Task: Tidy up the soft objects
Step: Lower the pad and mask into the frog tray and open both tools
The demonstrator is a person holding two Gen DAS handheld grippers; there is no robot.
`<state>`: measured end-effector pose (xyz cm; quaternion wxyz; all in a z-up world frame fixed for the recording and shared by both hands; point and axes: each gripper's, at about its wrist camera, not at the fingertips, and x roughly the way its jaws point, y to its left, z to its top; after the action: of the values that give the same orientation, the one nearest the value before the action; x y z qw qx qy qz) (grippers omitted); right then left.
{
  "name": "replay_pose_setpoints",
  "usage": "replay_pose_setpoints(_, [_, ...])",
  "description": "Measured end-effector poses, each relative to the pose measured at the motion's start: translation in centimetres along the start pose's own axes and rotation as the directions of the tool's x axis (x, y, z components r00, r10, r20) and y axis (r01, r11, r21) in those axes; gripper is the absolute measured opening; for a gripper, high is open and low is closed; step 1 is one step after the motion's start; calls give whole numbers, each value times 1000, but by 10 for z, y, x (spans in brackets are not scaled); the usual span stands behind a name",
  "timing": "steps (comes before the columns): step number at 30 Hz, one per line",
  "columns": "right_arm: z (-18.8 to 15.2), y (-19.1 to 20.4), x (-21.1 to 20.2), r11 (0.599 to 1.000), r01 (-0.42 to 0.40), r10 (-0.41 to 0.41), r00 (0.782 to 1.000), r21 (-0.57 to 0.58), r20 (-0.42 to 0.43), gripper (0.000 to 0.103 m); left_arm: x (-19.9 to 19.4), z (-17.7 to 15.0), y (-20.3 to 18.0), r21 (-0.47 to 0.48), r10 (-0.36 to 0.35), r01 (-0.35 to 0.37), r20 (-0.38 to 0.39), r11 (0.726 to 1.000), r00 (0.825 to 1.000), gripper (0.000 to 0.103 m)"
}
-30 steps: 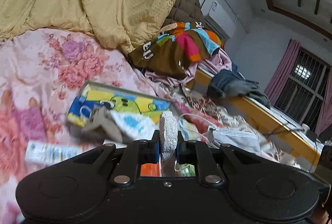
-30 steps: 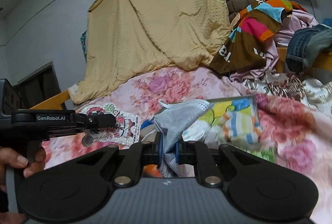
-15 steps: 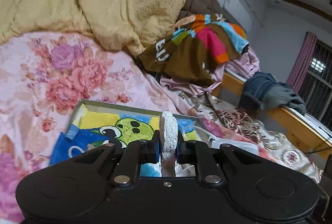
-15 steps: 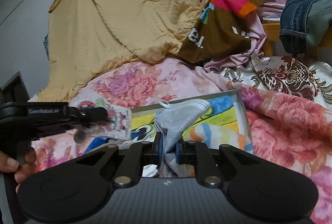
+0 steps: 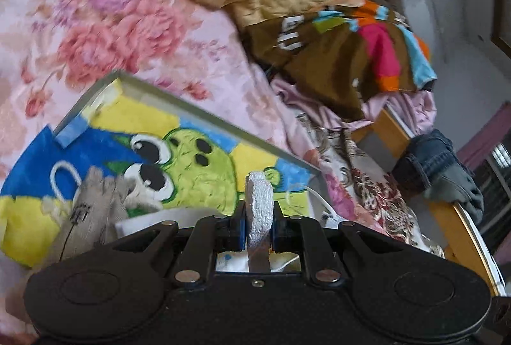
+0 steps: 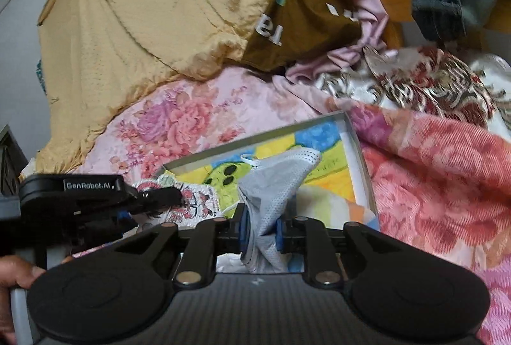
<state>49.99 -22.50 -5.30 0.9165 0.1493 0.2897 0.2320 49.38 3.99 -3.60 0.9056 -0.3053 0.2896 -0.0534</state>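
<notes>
My left gripper (image 5: 258, 228) is shut on a flat white patch (image 5: 259, 207), seen edge-on, held over a shallow grey box (image 5: 204, 112) lined with a blue, yellow and green cartoon cloth (image 5: 191, 166). A grey-beige glove (image 5: 92, 204) lies in the box at the left. My right gripper (image 6: 259, 231) is shut on a grey mesh face mask (image 6: 278, 179) above the same box (image 6: 359, 153). The left gripper (image 6: 159, 196) shows in the right wrist view, holding the patch (image 6: 198, 201), which has a red-and-white print.
The box sits on a pink floral bedspread (image 5: 127, 26). A yellow quilt (image 6: 153, 10), a brown multicolour garment (image 5: 351, 51), jeans (image 5: 437, 166) and a wooden bed rail (image 5: 453, 217) lie behind. A red floral blanket (image 6: 447, 179) is at the right.
Both grippers have moved forward and down over the box, which now fills more of each view. Each still holds its item.
</notes>
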Motion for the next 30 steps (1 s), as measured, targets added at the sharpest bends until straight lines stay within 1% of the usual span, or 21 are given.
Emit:
replay_pose_setpoints(1, [0, -2, 1, 1000, 2, -2, 1000, 10, -8, 25, 2, 0, 2, -11, 12, -12, -9, 1000, 1000, 15])
replay_pose_setpoints(2, [1, -3, 1, 1000, 5, -5, 1000, 21, -19, 30, 5, -1, 3, -15, 23, -23, -22, 1000, 999, 16])
replay_pose_setpoints(4, [1, -6, 3, 999, 11, -10, 999, 35, -40, 34, 8, -3, 4, -3, 47, -48, -48, 999, 998, 18])
replay_pose_setpoints(6, [0, -8, 2, 999, 16, -14, 999, 43, -44, 34, 8, -6, 1, 22, 70, -69, -52, 997, 996, 20])
replay_pose_setpoints(9, [1, -8, -1, 999, 16, -14, 999, 49, -44, 38, 8, -9, -3, 54, 105, -102, -50, 993, 993, 22])
replay_pose_setpoints(11, [4, -9, -2, 998, 13, -11, 999, 53, -39, 45, 7, -9, -6, 73, 136, -132, -44, 989, 990, 27])
replay_pose_setpoints(12, [5, -10, -4, 998, 12, -10, 999, 59, -34, 47, 6, -10, -8, 80, 154, -151, -41, 985, 987, 28])
replay_pose_setpoints(14, [7, -12, -7, 998, 6, -5, 1000, 67, -24, 54, 5, -9, -10, 87, 180, -176, -41, 980, 983, 37])
replay_pose_setpoints(15, [9, -13, -8, 998, 6, -5, 1000, 70, -20, 55, 4, -9, -11, 89, 188, -184, -43, 979, 981, 39])
replay_pose_setpoints(17, [12, -15, -12, 997, 5, -4, 1000, 74, -12, 58, 0, -9, -13, 98, 204, -199, -42, 975, 978, 49])
replay_pose_setpoints(18, [13, -15, -14, 997, 2, -2, 1000, 74, -8, 59, -2, -9, -14, 103, 209, -205, -36, 973, 977, 51])
replay_pose_setpoints(19, [15, -15, -16, 997, 1, 0, 1000, 74, -5, 62, -5, -9, -16, 108, 212, -208, -30, 972, 977, 56])
replay_pose_setpoints(24, [20, -10, -28, 999, -5, 4, 1000, 48, 18, 72, -19, -9, -25, 121, 220, -217, -10, 969, 975, 66])
replay_pose_setpoints(28, [24, -3, -40, 1000, -11, 10, 999, 23, 50, 86, -36, -8, -34, 128, 220, -220, 16, 967, 975, 73])
replay_pose_setpoints(30, [26, 0, -45, 1000, -14, 13, 998, 11, 62, 88, -45, -8, -38, 135, 223, -225, 30, 965, 974, 76])
